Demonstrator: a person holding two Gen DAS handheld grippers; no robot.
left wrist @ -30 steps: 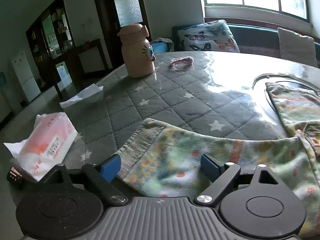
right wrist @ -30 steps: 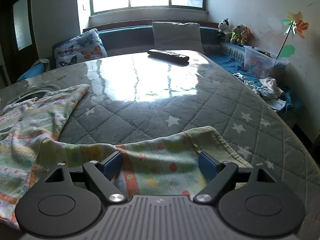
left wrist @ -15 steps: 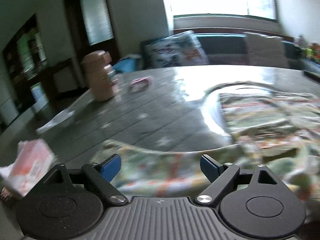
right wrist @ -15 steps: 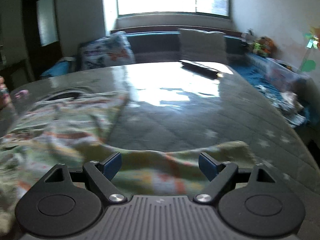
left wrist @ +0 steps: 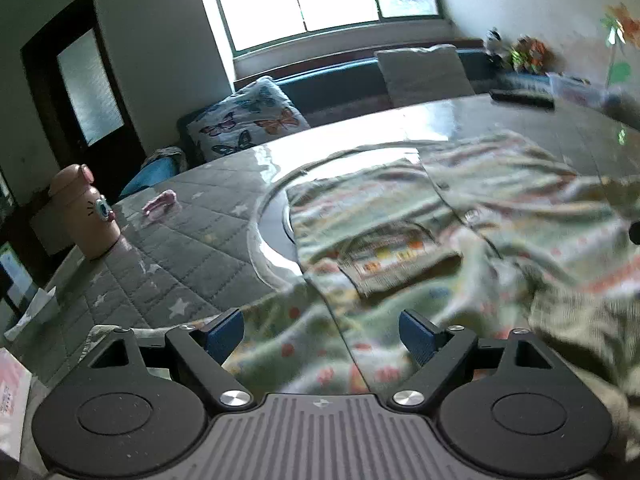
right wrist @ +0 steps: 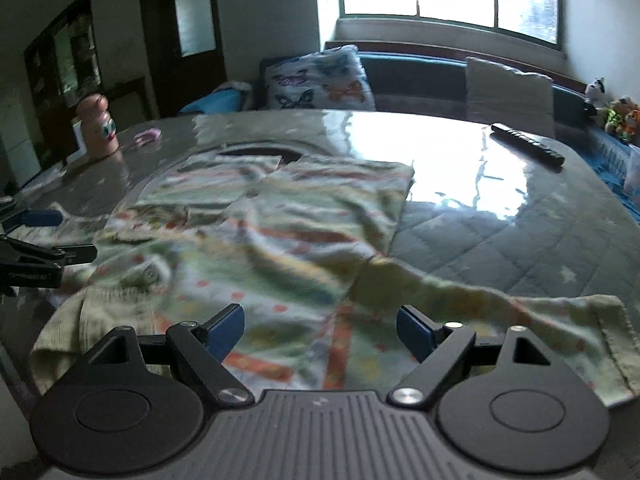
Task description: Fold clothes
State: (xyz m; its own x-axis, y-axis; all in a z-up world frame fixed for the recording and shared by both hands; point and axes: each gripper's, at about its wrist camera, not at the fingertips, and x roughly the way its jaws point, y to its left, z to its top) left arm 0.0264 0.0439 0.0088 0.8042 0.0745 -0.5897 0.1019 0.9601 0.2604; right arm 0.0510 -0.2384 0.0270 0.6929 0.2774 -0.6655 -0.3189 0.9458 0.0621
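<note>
Lying spread and rumpled on the quilted table (right wrist: 520,240), the patterned garment (right wrist: 280,240) is awaiting its first fold, I judge; next, each claw is needing a cloth edge between its pads. The left gripper (left wrist: 322,330) is gaping wide, gripping nothing; the right gripper (right wrist: 320,328) is likewise standing wide, empty, over the near hem.

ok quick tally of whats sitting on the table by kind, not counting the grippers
garment: 1
pink bottle: 1
small pink item: 1
remote: 1
tissue pack: 1
loose tissue: 1
total: 6
</note>
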